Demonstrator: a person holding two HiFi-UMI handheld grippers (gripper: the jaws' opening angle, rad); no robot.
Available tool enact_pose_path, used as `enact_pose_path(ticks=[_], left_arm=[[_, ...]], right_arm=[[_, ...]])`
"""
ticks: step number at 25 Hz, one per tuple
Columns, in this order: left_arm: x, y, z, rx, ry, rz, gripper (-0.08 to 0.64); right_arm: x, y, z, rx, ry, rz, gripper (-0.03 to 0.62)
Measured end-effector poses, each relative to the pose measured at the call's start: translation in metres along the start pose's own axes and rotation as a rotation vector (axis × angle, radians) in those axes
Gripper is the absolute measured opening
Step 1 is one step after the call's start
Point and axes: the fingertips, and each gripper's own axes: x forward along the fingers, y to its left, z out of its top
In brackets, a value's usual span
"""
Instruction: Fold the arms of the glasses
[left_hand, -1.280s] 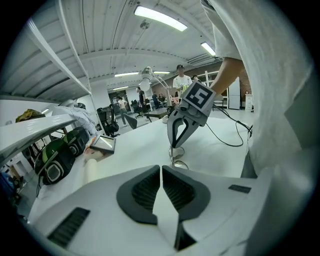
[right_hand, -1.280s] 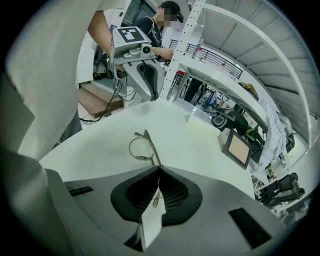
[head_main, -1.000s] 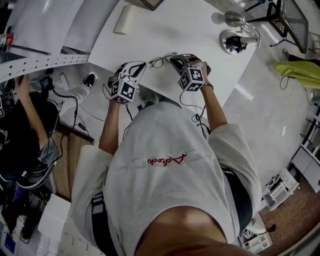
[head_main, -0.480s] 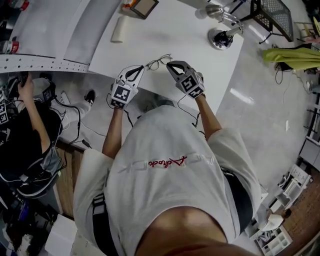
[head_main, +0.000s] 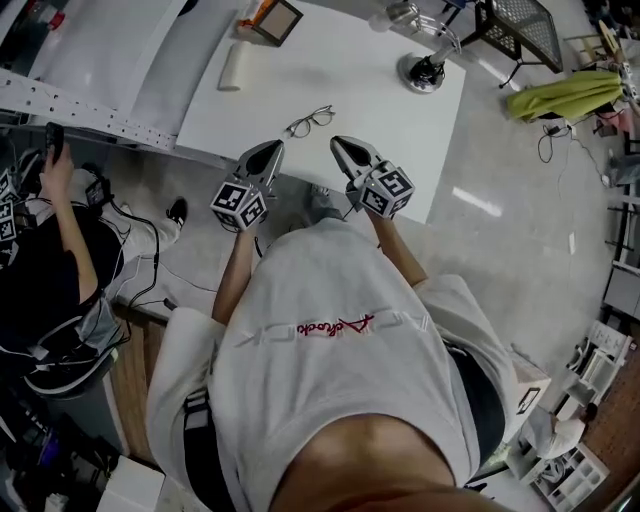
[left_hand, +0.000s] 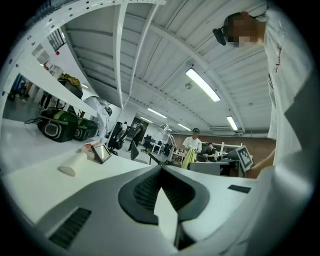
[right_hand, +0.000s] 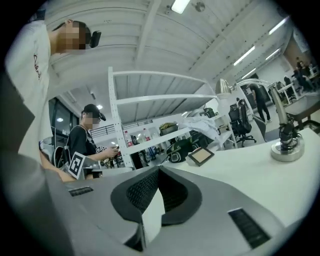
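Thin wire-framed glasses (head_main: 310, 121) lie alone on the white table (head_main: 380, 150), near its front edge; at this size I cannot tell how their arms stand. My left gripper (head_main: 273, 147) hangs just off the table's front edge, below and left of the glasses, jaws shut with nothing between them. To the right of it my right gripper (head_main: 339, 143) is held at the same height, also shut and empty. Neither touches the glasses. In the left gripper view the left gripper (left_hand: 161, 168) shows its pads pressed together, and so does the right gripper (right_hand: 159, 169) in its own view; both views miss the glasses.
A white roll (head_main: 230, 66) and a small framed panel (head_main: 277, 18) sit at the table's far left. A lamp base (head_main: 420, 72) stands at the far right. A seated person (head_main: 50, 250) is at the left, beyond a white shelf rail.
Both grippers have drawn back from the glasses towards my body, past the table's front edge. The glasses stay on the table, free of both grippers.
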Motion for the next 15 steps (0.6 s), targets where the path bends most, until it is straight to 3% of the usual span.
enact_pose_path(ticks=[8,15], left_arm=[[-0.014,-0.037,-0.008,0.068,0.021,-0.042,0.029],[-0.030,-0.060,-0.016,0.070,-0.002,-0.053,0.029]], right_arm=[[-0.035,0.025,0.005,-0.065,-0.027,-0.059,0.015],[-0.059,0.042,-0.003,-0.091,-0.026,-0.080,0.015]])
